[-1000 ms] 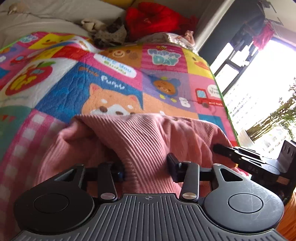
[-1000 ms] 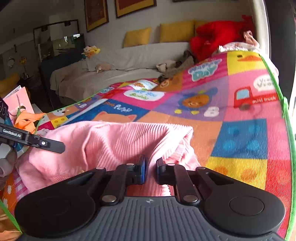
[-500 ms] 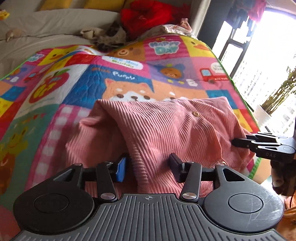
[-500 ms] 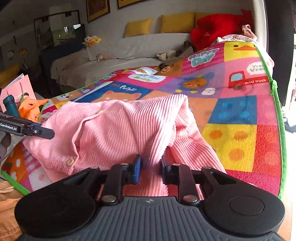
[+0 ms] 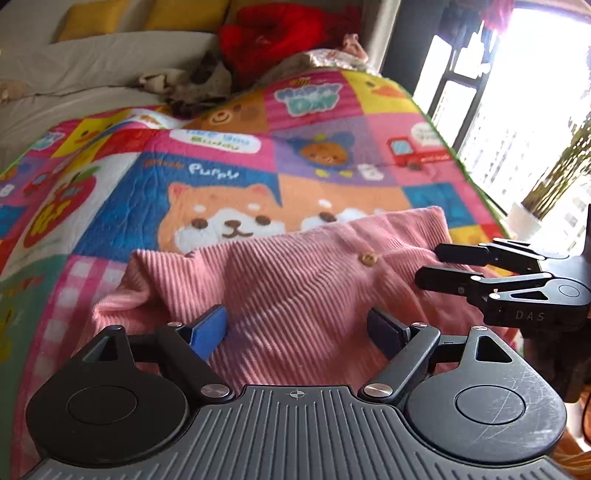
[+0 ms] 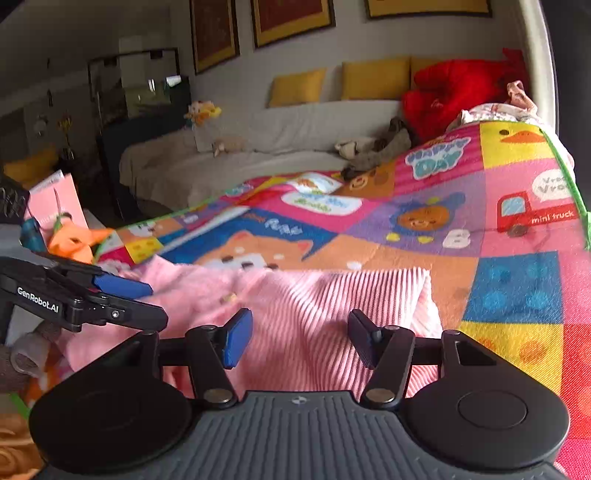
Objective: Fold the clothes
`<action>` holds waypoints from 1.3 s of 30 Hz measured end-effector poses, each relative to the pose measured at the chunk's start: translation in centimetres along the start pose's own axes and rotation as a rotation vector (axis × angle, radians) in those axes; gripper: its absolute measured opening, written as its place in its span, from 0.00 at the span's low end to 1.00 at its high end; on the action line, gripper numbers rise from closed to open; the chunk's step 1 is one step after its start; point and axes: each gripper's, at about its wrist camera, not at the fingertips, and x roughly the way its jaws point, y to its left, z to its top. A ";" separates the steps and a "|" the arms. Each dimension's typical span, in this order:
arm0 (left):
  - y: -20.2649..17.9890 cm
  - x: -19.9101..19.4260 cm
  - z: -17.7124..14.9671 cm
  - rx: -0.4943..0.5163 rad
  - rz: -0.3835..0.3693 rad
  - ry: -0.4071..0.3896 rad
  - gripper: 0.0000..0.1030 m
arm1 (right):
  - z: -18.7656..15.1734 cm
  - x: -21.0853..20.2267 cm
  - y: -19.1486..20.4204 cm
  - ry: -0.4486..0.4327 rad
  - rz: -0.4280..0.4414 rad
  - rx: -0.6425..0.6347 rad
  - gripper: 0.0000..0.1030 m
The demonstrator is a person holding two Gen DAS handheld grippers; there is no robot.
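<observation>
**A:** Where is the garment lying?

**B:** The pink ribbed cardigan (image 5: 310, 280) lies bunched on the patchwork quilt (image 5: 207, 162), at its near edge, right in front of both tools. Its long axis runs side to side across both views, with the button (image 5: 366, 257) strip toward the right half.

**A:** And the fingers?

**B:** The left gripper (image 5: 297, 326) has its fingers spread wide, with cloth lying between them but nothing pinched. The right gripper (image 6: 299, 338) is the same: fingers apart, hovering just over the fabric, holding nothing.

**A:** Which one is nearer the next fold?

**B:** My judgement: each has its own end. The left one sits over the rumpled, sleeve-like lump, the right one just beside the crisp corner (image 6: 424, 275) at the far right of the cloth. That corner looks like the easier grab.

**A:** Room to work?

**B:** Plenty ahead. The quilt is bare beyond the cardigan until the red heap (image 5: 280, 33) and the grey clothes (image 6: 380, 147) far back. The tight side is toward us, where the quilt's green border (image 6: 16, 402) drops away, so any fold should carry away from us, not toward the edge.
</observation>
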 end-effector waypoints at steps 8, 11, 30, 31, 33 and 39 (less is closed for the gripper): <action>1.9 -2.6 0.6 -0.057 -0.015 -0.026 0.91 | 1.1 -1.9 -2.1 -0.033 -0.039 0.054 0.63; 4.9 -3.0 0.9 -0.201 -0.049 -0.025 0.91 | 2.3 -2.4 -5.2 -0.057 -0.090 0.158 0.67; 9.5 3.8 8.4 -0.301 -0.104 -0.111 0.81 | 6.5 6.2 -9.5 -0.018 -0.019 0.220 0.17; 9.4 3.7 8.9 -0.286 -0.082 -0.122 0.82 | 7.1 6.6 -9.7 -0.022 -0.037 0.207 0.18; 8.7 2.9 9.0 -0.238 -0.048 -0.143 0.85 | 7.7 7.0 -9.5 -0.027 -0.093 0.169 0.20; 5.0 1.7 6.7 -0.110 -0.075 -0.130 0.91 | 7.4 4.7 -7.0 -0.092 -0.141 0.066 0.31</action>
